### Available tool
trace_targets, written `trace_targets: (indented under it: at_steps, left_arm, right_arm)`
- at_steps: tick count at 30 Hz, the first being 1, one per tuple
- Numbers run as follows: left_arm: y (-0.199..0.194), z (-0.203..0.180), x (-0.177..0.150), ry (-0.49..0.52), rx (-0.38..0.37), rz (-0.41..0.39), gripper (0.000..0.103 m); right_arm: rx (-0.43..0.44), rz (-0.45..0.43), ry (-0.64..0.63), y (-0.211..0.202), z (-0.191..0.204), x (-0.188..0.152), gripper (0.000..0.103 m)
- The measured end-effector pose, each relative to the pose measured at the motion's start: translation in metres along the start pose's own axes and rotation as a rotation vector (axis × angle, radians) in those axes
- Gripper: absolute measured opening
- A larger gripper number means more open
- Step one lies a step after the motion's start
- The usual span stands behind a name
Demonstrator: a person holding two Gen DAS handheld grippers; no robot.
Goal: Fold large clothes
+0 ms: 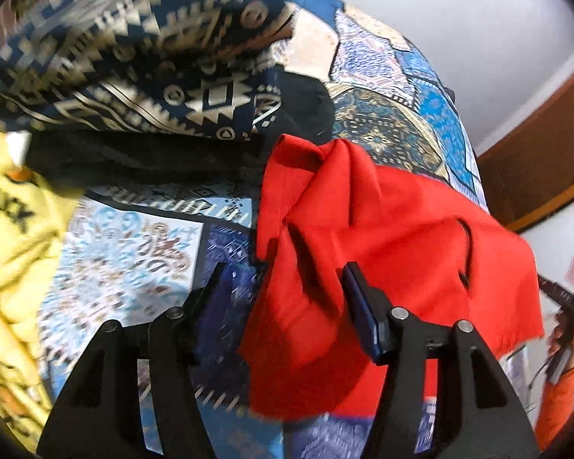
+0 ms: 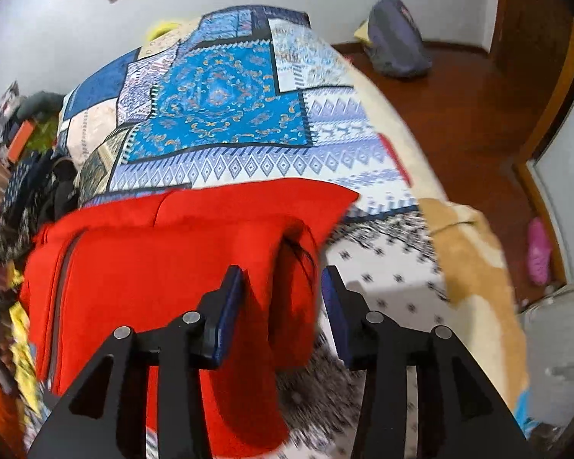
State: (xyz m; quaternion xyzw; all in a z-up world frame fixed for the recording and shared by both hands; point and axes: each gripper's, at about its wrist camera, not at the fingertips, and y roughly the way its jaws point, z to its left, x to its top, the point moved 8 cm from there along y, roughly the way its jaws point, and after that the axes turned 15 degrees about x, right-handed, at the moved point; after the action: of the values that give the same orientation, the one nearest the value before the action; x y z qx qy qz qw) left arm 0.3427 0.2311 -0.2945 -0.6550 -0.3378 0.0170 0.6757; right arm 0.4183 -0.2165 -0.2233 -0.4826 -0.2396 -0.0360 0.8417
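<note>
So a red garment (image 1: 382, 237) is being worked on, spread on the patchwork bedspread (image 2: 225, 114). It looks like an early fold: in the right view the cloth is already doubled into a thick roll near the edge, while in the left view it's bunched and rumpled.

The left gripper (image 1: 283, 287) is held with fingers apart, red cloth lying between them, nothing pinched as far as can be told. Same deal for the right gripper (image 2: 283, 290): fingers apart, straddling the rolled edge, not closed on it.

Next, both would probably need to be closed on an edge each, so the cloth can be lifted and laid flat. The bunched side should be smoothed first, or creases get folded in.

Containers: none can be seen. Other clothes are just heaped beside it, a navy patterned cloth (image 1: 134, 57) and a yellow one (image 1: 15, 229).
</note>
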Motion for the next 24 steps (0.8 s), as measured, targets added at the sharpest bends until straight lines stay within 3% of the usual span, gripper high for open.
trace_targets:
  at_steps: [8, 15, 18, 24]
  left_arm:
    - [-0.04, -0.012, -0.048, 0.184, 0.093, -0.047, 0.063]
    - [-0.04, -0.044, -0.094, 0.354, 0.135, -0.039, 0.072]
    - [-0.032, -0.059, -0.101, 0.404, 0.196, -0.061, 0.074]
    - [-0.026, -0.081, -0.095, 0.419, 0.244, -0.148, 0.089]
  right_arm:
    - [-0.014, 0.041, -0.13, -0.021, 0.033, -0.054, 0.039]
    - [0.049, 0.178, -0.231, 0.014, 0.076, -0.105, 0.039]
    - [0.035, 0.236, -0.275, 0.037, 0.088, -0.117, 0.039]
    - [-0.025, 0.175, -0.301, 0.051, 0.096, -0.097, 0.039]
